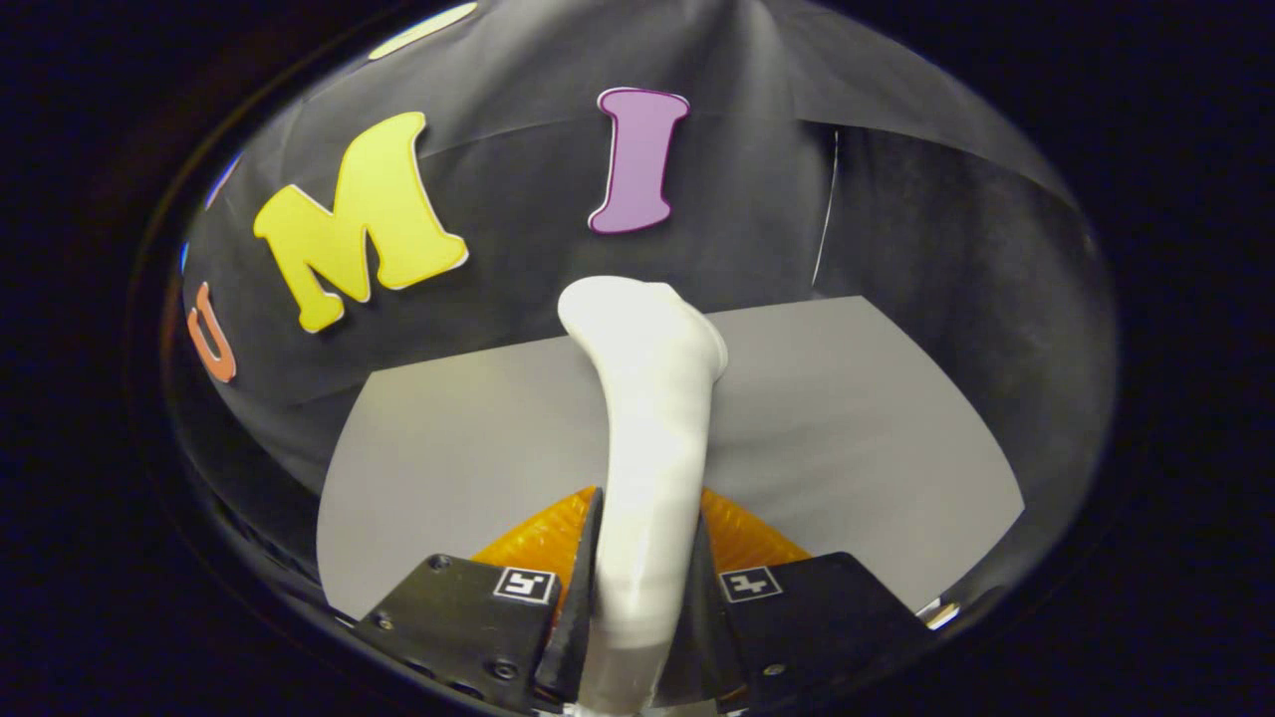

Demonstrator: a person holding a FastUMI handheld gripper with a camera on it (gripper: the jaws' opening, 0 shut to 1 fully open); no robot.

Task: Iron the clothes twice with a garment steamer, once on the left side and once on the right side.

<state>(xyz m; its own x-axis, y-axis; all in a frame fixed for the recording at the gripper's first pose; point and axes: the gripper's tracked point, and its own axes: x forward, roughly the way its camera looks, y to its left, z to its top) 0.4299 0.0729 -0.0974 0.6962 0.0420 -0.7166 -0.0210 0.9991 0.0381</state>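
Note:
A white garment steamer stands up between my fingers, its handle clamped by both of them and its wider head rising ahead toward the booth wall. My gripper is shut on that handle. Just under the fingers and behind the steamer lies an orange ribbed cloth, with most of it hidden by the fingers and the steamer. It rests on a grey tabletop.
The grey tabletop spreads beyond the fingers to both sides, ending at the black cloth wall behind. A thin pale cord hangs down the wall past the steamer's right side.

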